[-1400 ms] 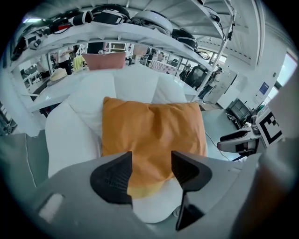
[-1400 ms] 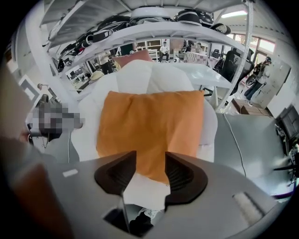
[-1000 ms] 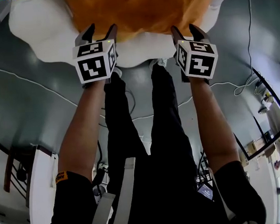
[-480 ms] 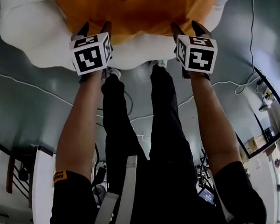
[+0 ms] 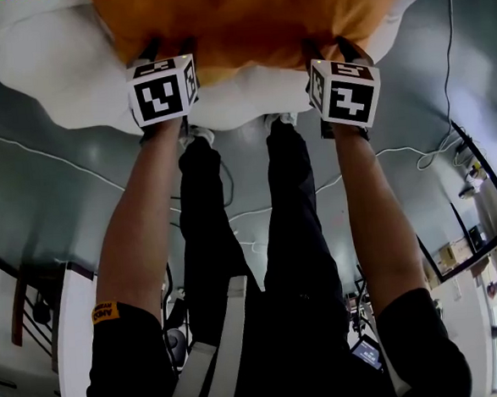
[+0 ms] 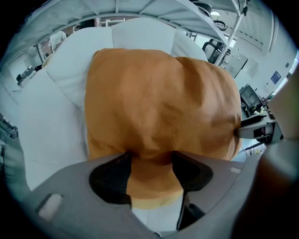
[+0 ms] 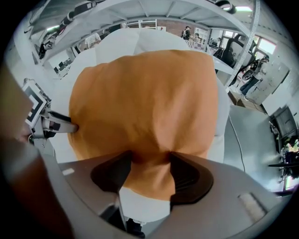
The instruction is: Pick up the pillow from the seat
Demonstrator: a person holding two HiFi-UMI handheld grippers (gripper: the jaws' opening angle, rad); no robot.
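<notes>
As both are gaping, left claw (image 6: 152, 158) and right claw (image 7: 150, 157) are straddling the pillow's (image 5: 253, 23) 6 o'clock edge. Right jaws have just been opening.

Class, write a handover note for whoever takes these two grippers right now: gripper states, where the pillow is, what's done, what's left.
Left gripper: open, pillow edge between its jaws.
Right gripper: jaws have just been opening; pillow edge between them, not clamped.
Pillow: lying on the white seat.
Done: both grippers astride the near edge.
Left: close both, lift.
</notes>
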